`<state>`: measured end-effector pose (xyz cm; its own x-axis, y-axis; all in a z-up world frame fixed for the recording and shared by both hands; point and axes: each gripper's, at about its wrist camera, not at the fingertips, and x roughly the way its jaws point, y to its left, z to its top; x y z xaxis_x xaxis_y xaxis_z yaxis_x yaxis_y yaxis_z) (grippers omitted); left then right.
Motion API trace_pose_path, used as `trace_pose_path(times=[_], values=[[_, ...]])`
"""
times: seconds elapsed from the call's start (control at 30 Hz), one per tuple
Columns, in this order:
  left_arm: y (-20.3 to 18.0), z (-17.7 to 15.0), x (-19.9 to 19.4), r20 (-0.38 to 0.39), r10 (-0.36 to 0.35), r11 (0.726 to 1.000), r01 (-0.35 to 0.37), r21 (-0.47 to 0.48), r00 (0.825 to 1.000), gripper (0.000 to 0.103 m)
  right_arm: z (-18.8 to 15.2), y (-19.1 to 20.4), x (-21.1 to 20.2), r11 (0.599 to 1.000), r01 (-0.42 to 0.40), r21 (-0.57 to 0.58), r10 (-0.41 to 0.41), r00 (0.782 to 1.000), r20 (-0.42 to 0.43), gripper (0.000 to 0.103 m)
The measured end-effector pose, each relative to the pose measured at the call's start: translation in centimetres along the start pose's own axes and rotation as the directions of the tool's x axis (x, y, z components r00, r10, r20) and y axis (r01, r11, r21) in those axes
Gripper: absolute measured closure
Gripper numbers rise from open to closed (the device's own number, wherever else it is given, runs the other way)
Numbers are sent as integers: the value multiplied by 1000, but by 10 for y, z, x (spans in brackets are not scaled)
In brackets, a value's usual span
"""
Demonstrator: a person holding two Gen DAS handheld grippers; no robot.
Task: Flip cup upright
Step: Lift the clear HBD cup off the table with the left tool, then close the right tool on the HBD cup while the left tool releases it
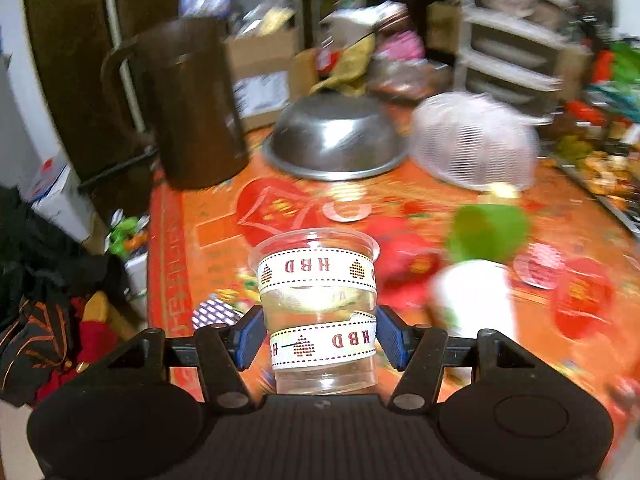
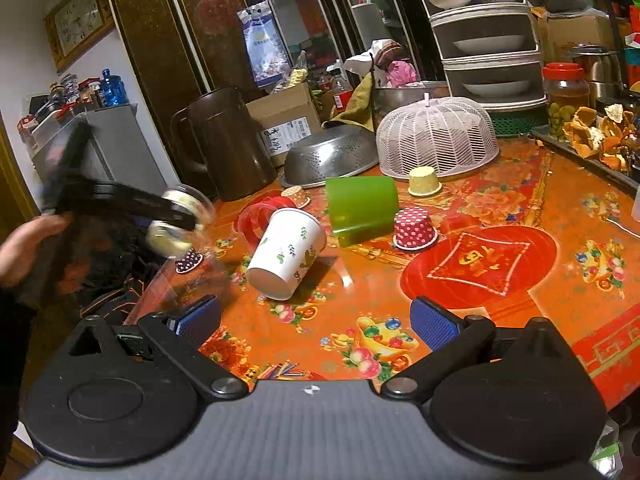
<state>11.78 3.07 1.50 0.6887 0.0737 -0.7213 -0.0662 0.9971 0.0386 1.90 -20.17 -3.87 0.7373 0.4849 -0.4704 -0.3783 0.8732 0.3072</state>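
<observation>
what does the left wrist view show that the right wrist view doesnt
Only the left wrist view shows the grip up close: the left gripper has its blue pads pressed on the clear plastic cup with white HBD ribbon bands.

Only the right wrist view shows the open, empty right gripper, the wall clock and the red polka-dot paper cup.

Both show the orange patterned tablecloth, the lying white leaf-print paper cup, the green plastic cup, the brown jug and the metal colander.
</observation>
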Motion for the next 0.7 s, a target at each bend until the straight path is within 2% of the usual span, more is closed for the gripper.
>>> trace_pose_path(times=[0.1, 0.17, 0.27, 0.33, 0.4, 0.53, 0.7], values=[[-22, -25, -33, 33, -88, 996, 88, -8, 996, 40, 2, -5, -2, 1000, 10, 15, -10, 1000, -12, 1], [-39, -42, -37, 7, -136, 990, 136, -24, 991, 40, 4, -9, -3, 999, 1, 42, 0, 1000, -25, 1], [-63, -65, -29, -39, -245, 968, 242, -70, 969, 40, 6, -23, 1, 986, -59, 154, 71, 995, -73, 1], [-73, -76, -21, -61, -300, 950, 292, -114, 952, 40, 7, -30, 4, 979, -55, 199, 77, 992, -104, 1], [-84, -86, -14, -74, -341, 931, 326, -163, 937, 40, 6, -33, 4, 975, -39, 219, 68, 990, -127, 1], [-105, -100, -6, -102, -401, 904, 377, -200, 910, 40, 7, -40, 8, 965, -30, 261, 79, 981, -179, 1], [-117, -109, 2, -106, -427, 887, 394, -240, 898, 40, 4, -43, 23, 940, -65, 334, 159, 951, -264, 1]])
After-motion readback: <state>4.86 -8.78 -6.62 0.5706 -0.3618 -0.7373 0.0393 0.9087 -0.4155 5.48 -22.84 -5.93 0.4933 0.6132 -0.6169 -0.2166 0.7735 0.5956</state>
